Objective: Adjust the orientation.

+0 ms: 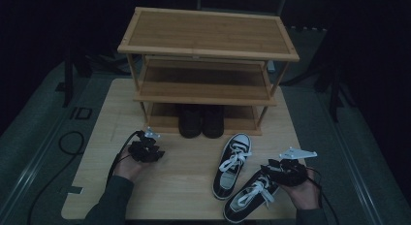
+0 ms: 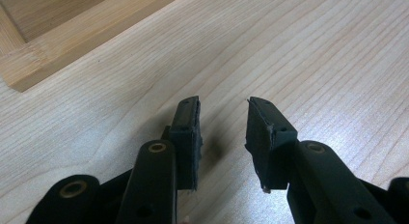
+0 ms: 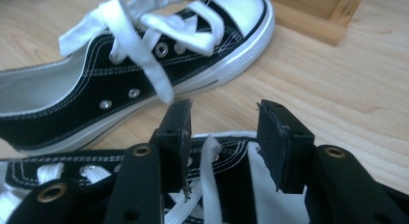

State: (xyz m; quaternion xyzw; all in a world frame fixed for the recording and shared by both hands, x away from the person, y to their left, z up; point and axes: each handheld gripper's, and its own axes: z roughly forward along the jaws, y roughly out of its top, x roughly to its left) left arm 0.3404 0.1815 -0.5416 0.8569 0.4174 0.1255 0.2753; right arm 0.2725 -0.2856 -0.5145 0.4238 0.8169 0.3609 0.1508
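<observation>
The right tool [image 3: 222, 132] hangs jaws apart right over the nearer black canvas sneaker with white laces [image 1: 252, 193], its twin [image 1: 232, 164] just beyond. The left tool [image 2: 223, 132] is open too, over bare wooden tabletop [image 2: 313, 50]. I'd drop lower and pinch the side wall, not the laces, before heading to the bamboo shoe rack [image 1: 206, 53].
</observation>
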